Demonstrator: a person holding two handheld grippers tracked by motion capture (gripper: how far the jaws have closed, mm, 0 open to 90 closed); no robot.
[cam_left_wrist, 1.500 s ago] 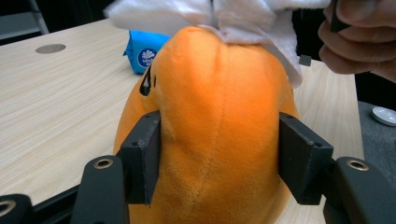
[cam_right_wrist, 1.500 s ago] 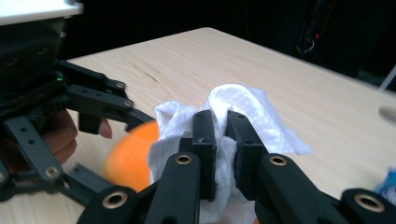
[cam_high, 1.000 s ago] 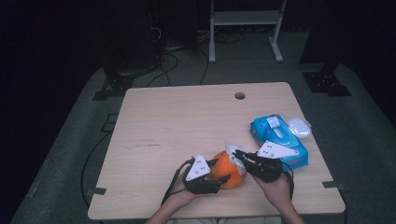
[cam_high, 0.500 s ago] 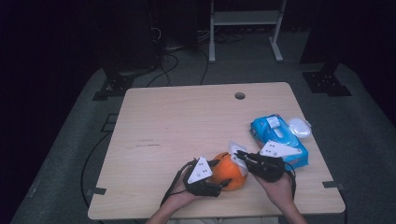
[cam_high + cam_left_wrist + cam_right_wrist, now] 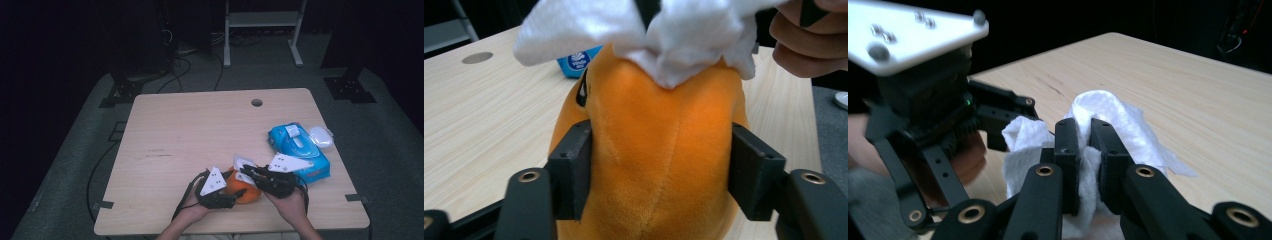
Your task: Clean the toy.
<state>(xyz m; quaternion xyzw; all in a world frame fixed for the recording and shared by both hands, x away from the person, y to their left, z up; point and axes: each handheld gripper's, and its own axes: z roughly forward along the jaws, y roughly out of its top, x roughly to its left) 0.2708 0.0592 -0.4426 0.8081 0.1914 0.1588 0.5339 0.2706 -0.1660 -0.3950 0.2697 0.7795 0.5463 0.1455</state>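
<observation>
Little has shifted since the earlier frame: at lower centre of the high view both hands stay put, though the left gripper [image 5: 219,196] has just been closing its jaws, and they now press both sides of the orange plush toy [image 5: 659,160], soft and rounded, its lower part cut off. Atop it lies a crumpled white wipe [image 5: 1108,125], pinched in the right gripper [image 5: 1087,145], half hiding the toy. Right of them a glossy blue wipes pack [image 5: 299,150] rests on the pale wood-grain counter [image 5: 190,130]

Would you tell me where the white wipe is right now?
In the high view, the white wipe sits atop the orange plush toy near the table's front edge, pinched by the right gripper.
</observation>
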